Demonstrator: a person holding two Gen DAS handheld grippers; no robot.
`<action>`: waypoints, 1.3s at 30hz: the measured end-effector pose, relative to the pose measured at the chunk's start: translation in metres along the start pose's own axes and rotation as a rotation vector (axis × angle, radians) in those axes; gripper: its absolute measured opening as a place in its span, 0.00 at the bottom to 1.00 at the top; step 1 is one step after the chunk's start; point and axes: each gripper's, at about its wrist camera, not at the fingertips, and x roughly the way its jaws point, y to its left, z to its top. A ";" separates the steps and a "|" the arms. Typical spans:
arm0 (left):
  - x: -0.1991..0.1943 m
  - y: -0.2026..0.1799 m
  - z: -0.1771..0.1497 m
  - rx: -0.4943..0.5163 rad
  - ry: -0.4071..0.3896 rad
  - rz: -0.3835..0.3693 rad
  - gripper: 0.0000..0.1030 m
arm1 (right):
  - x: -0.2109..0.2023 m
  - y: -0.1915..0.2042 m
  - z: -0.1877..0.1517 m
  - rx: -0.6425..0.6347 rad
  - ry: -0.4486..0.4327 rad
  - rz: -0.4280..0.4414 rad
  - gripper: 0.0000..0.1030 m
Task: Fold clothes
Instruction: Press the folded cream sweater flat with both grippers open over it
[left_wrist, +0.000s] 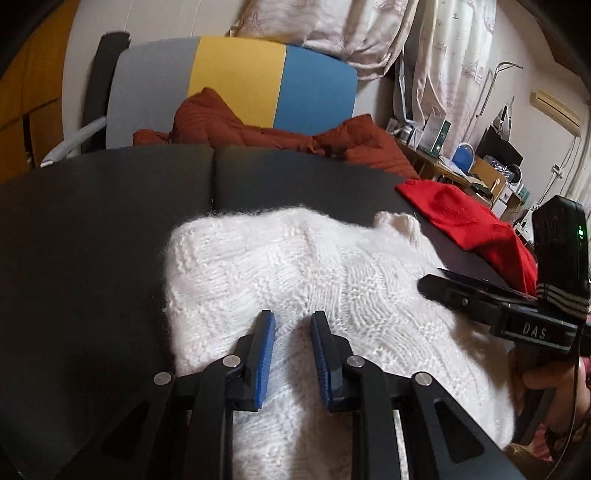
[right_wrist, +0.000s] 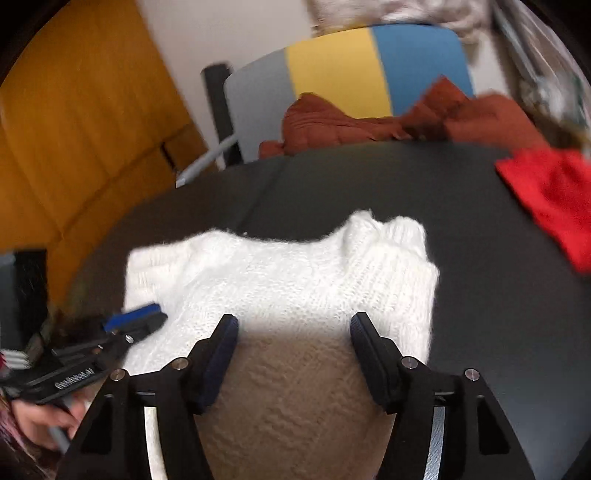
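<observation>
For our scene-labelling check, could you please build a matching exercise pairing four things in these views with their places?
Things:
1. fluffy white knitted sweater
2. bright red cloth garment
3. rust-brown quilted jacket
4. grey, yellow and blue striped panel

Places:
A. behind the jacket
B. far right of the dark tabletop
C. beyond the tabletop's far edge
D. nearest, under both cameras

Pairs: 1-D, 2-B, 3-C, 4-A

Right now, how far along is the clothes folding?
Done, it seems: the white knit sweater lies as a compact bundle on the dark table. In hand: nothing. The right tool is open above it, and the left tool has a narrow gap with no fabric pinched. Left: the red garment lies loose at the table's right, and the rust-coloured one is heaped behind.
</observation>
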 end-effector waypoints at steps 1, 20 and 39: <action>0.000 -0.004 -0.002 0.025 -0.012 0.022 0.22 | 0.000 0.001 -0.002 -0.009 -0.014 -0.008 0.62; -0.038 -0.007 -0.031 0.013 -0.003 -0.026 0.24 | -0.042 0.054 -0.039 -0.185 -0.002 -0.102 0.64; -0.071 -0.012 -0.070 0.038 -0.009 0.042 0.24 | -0.080 0.105 -0.085 -0.339 -0.063 0.039 0.46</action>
